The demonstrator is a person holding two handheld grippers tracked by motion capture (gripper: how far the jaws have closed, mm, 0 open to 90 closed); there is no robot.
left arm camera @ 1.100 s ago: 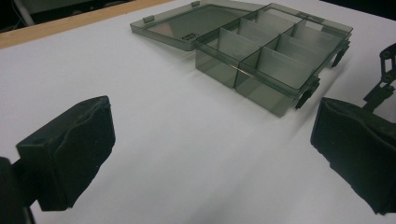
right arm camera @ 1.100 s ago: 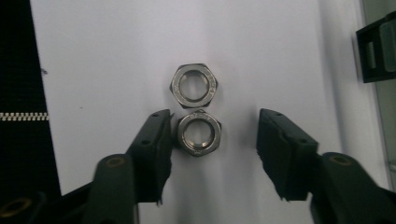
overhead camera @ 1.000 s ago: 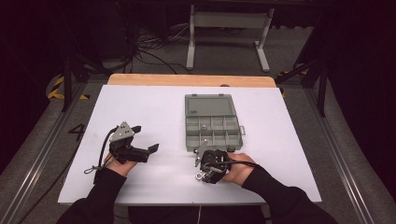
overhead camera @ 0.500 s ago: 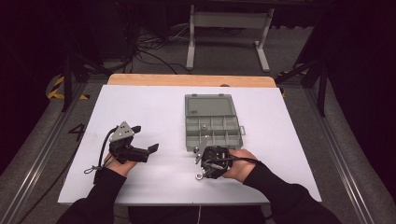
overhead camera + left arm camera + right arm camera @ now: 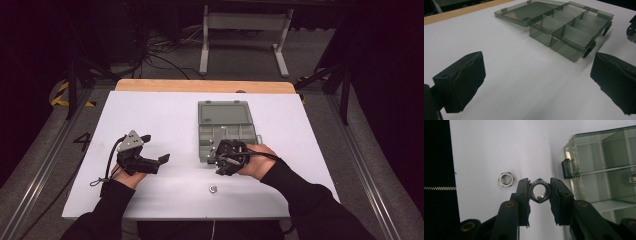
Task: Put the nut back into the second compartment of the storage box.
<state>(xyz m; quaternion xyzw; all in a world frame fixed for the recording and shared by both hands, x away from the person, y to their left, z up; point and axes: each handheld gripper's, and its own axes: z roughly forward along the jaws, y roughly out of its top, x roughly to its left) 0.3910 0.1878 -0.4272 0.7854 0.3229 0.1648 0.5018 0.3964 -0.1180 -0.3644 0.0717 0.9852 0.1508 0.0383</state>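
Right gripper [image 5: 539,188] jaws pinching a hex nut [image 5: 539,190] from both sides, held just off the front-left corner of the compartment box [image 5: 227,131]. Second nut [image 5: 506,179] lies loose on the white tabletop [image 5: 165,115], just beside the held one, away from the box; in the high view it sits on the person's side of the box [image 5: 213,189]. Box lid lies flat open on the far side. Left gripper [image 5: 159,161] jaws spread wide, nothing between them, well left of the box, pointing toward it. Versus a second ago: right gripper has shifted slightly toward the box front; left gripper and box unchanged.
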